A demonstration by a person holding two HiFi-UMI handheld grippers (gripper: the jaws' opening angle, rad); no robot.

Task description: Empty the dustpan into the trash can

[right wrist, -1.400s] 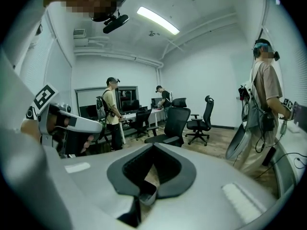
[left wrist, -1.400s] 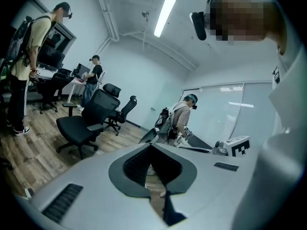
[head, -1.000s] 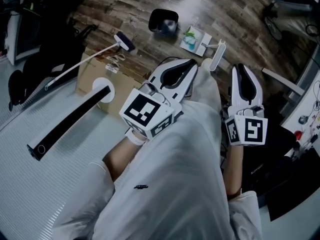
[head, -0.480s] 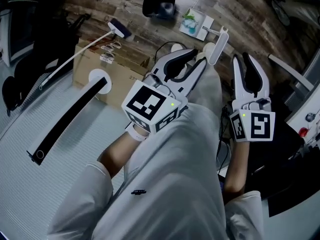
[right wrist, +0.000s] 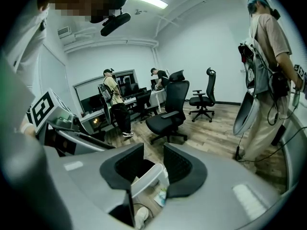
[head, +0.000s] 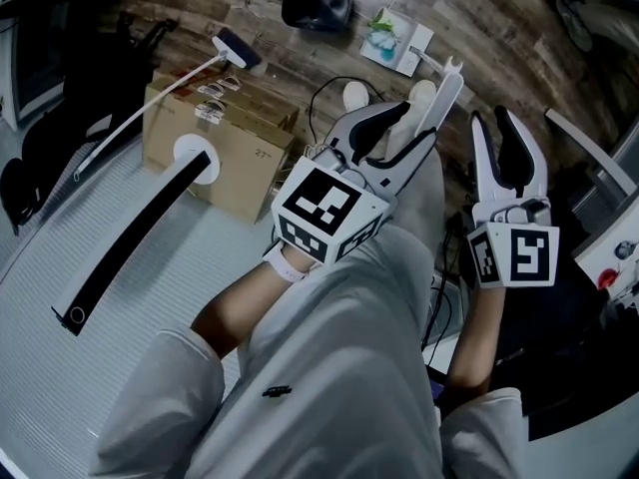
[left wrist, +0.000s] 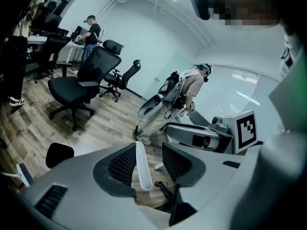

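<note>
Though pointing left hand-held gripper (head: 407, 128) and right hand-held gripper (head: 496, 128), just opening, holding nothing, toward dustpan handle (head: 446, 88): yet to grasp, tip into can (head: 318, 3).

The dustpan handle (head: 444, 93) is lost at its lower end behind the left tool (head: 411, 126). What lies in the dustpan (head: 397, 40) (something greenish) is too small to tell, and the trash can (head: 318, 1) shows only a dark inside.

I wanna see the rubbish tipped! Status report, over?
Left gripper, right gripper just been opening, empty. Dustpan on floor, handle not gripped. Cable near shoes.
</note>
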